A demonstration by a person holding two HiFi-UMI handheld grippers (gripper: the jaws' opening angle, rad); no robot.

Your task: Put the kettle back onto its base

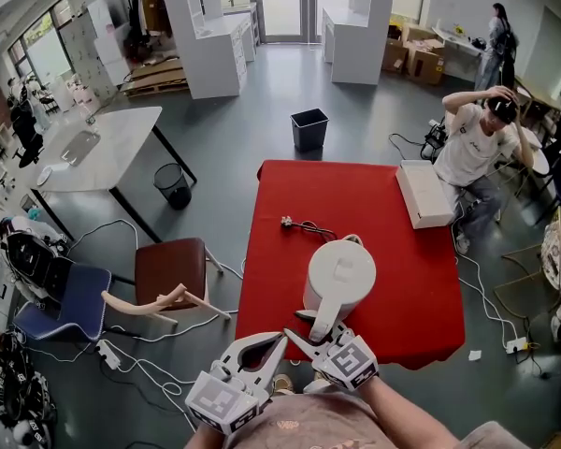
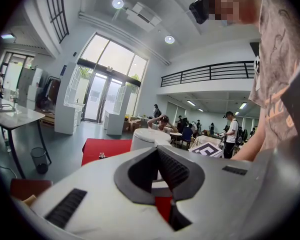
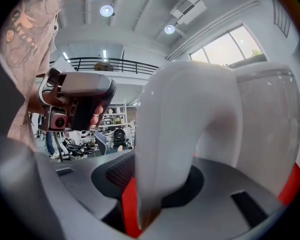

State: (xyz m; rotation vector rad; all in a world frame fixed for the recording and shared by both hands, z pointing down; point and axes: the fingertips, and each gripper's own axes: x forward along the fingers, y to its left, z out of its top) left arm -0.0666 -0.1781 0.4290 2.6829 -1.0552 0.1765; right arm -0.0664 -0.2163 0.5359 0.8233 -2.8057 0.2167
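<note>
White plastic kettle (image 1: 339, 274) stands upright on the red-covered table (image 1: 407, 251), towards its near edge, and I can't make out the base beneath it. The right gripper (image 1: 320, 333) has its jaws partly apart around the kettle's curved handle (image 3: 190, 124), with red showing in a gap beside one pad. The left gripper (image 1: 266, 349) hangs near-left of it, jaws together and empty. A black cord with plug (image 1: 304, 224) lies just beyond the kettle.
</note>
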